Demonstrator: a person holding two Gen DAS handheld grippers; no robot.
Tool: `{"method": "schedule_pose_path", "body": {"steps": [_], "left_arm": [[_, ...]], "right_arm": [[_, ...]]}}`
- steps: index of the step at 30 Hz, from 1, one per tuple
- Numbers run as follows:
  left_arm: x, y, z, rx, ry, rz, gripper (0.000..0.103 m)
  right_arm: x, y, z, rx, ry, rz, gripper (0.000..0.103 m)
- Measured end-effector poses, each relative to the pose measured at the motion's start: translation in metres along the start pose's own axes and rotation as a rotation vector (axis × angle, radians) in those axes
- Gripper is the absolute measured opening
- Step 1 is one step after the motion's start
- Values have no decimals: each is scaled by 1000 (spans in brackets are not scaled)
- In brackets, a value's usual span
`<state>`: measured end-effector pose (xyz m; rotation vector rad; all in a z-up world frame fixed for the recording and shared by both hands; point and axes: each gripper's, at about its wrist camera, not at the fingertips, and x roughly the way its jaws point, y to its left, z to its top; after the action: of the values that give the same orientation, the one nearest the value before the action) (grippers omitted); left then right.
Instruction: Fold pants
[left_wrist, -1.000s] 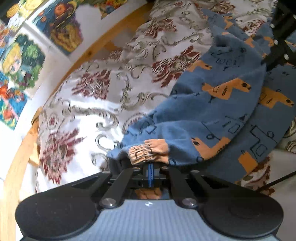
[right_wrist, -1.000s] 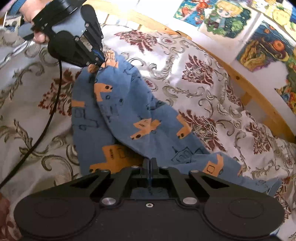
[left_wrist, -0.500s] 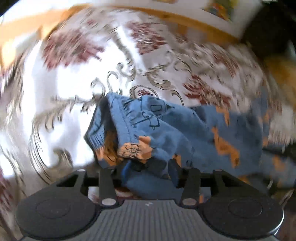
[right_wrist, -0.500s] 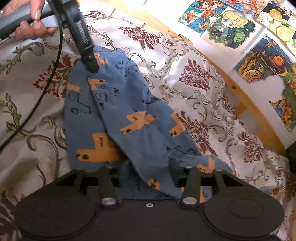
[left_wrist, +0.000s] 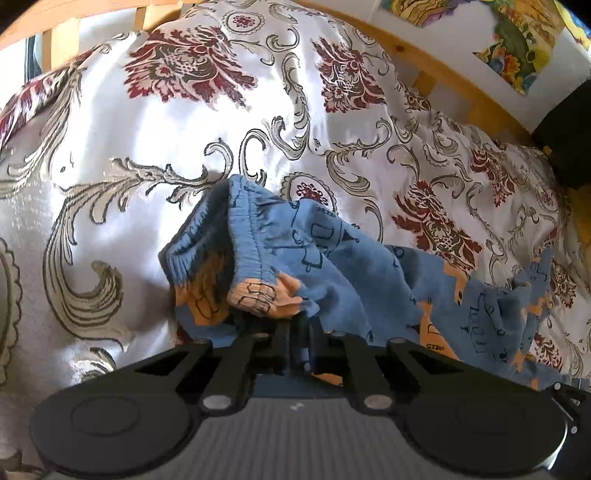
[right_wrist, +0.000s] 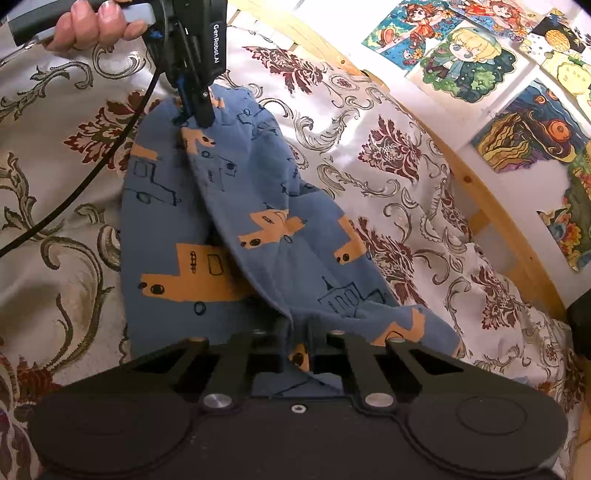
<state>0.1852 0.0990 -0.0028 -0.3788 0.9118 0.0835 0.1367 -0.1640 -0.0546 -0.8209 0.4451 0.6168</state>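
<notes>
— Any lettering to read?
— Just one: "GenRobot.AI", white on black, running lengthwise down the side of the left gripper (right_wrist: 197, 105), far left in the right wrist view.
— On the pants or the wall pictures?
— Only drawn shapes and figures, no legible words.
</notes>
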Motion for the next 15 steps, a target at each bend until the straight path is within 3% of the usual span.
{"method": "schedule_pose_path", "body": {"steps": [2,5,8,10,11,15], "left_arm": [[-1,1,0,-16,0,-5,12],[0,12,-1,-109,-3,-3,38],[2,26,-3,-216,-24,-23,40],[4,29,-3,-242,-25,-24,29],[6,29,-3,-244,-22,-17,16],[3,23,-3,-224,-51,10,5]], "right_arm": [[-1,-1,0,5,0,2,9],[0,-1,0,6,5,7,9],[1,1,0,-1,7,9,8],[1,1,0,-5,7,9,8],[1,2,-1,-5,7,9,7],[1,2,0,-7,5,8,6]]}}
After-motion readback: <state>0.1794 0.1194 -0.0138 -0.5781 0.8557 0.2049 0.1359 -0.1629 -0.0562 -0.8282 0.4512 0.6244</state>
